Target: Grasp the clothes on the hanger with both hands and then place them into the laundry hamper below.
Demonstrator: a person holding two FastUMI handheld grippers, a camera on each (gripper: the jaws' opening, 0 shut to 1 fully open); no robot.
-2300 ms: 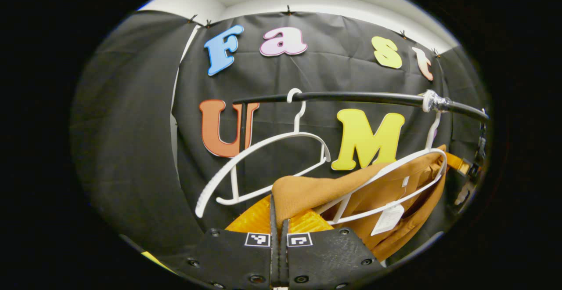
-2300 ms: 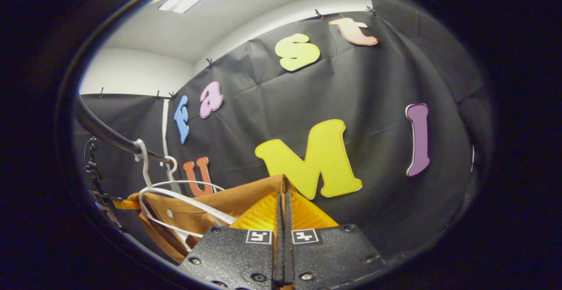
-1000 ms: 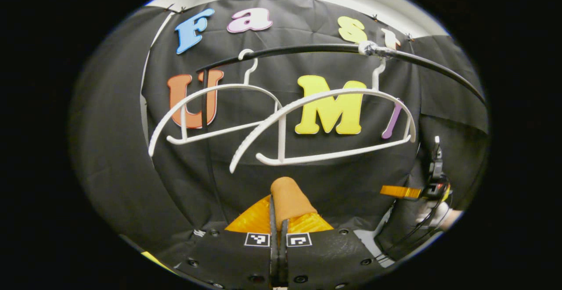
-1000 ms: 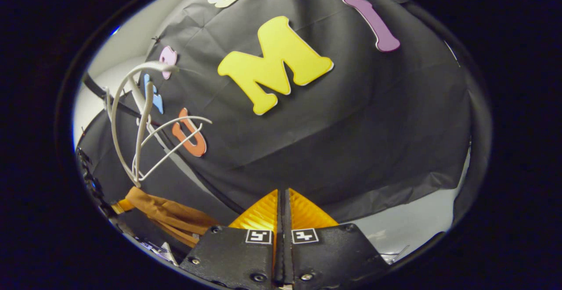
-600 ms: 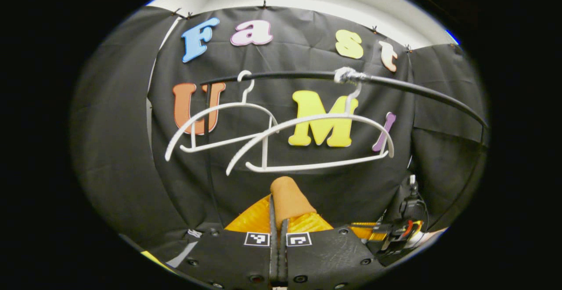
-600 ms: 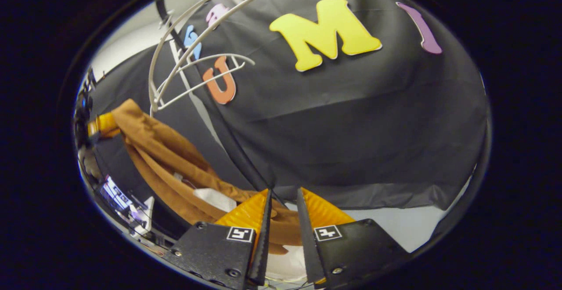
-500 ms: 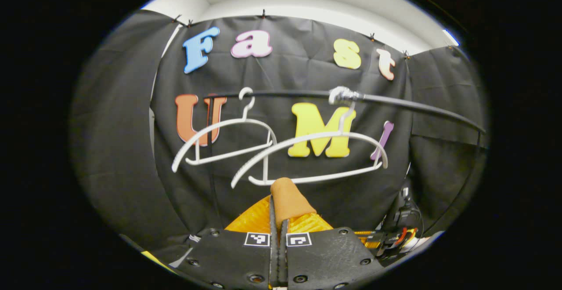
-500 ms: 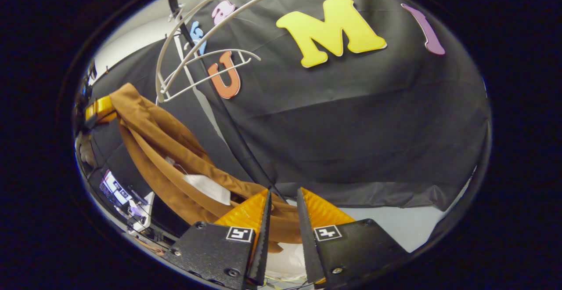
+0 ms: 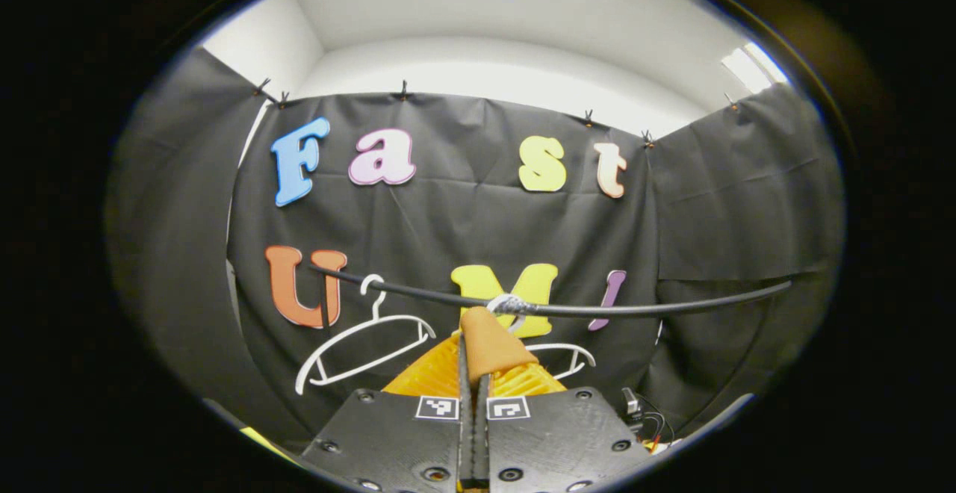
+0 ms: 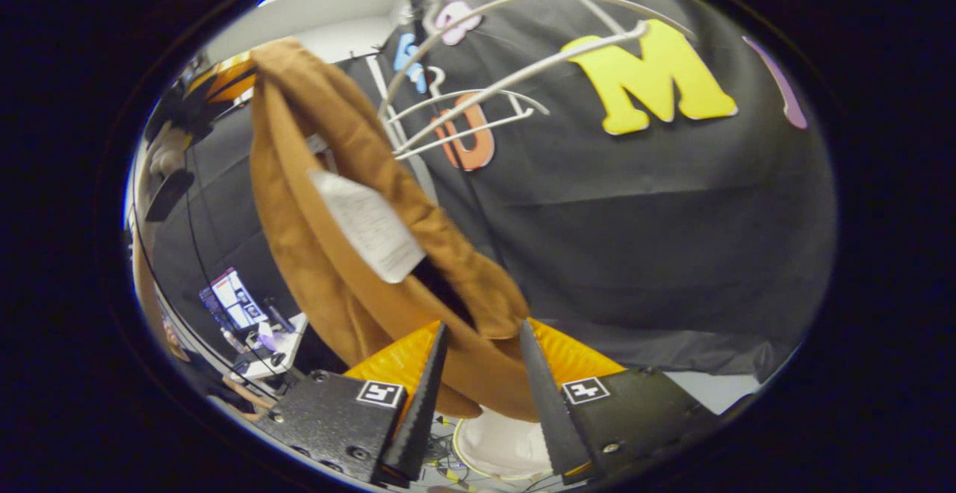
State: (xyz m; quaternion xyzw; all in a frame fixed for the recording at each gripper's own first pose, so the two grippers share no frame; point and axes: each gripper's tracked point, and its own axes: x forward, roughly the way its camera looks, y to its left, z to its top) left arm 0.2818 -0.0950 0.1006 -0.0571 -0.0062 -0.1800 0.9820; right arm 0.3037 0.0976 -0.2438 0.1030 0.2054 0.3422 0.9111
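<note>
The brown garment (image 10: 336,254), with a white label (image 10: 370,231), is off the hangers and hangs in a long fold from the upper left. Its lower end passes between the spread fingers of my open right gripper (image 10: 482,325). At the garment's top end, the other gripper (image 10: 224,78) holds it. In the left gripper view, my left gripper (image 9: 474,373) is shut on a brown fold of the garment (image 9: 485,343). Two bare white hangers (image 9: 358,343) (image 10: 523,67) hang on the black rail (image 9: 635,310). A white round rim, probably the hamper (image 10: 500,448), shows below my right gripper.
The black cloth wall (image 10: 635,239) stands close behind the rail. In the right gripper view, a desk with a lit screen (image 10: 231,299) and cables sits at the lower left. A hand (image 10: 168,153) shows at the far left.
The garment came off the hanger. My right gripper opened and the cloth now hangs between its fingers. My left gripper, still shut on the cloth, tilted up, so the rail sits lower in its view.
</note>
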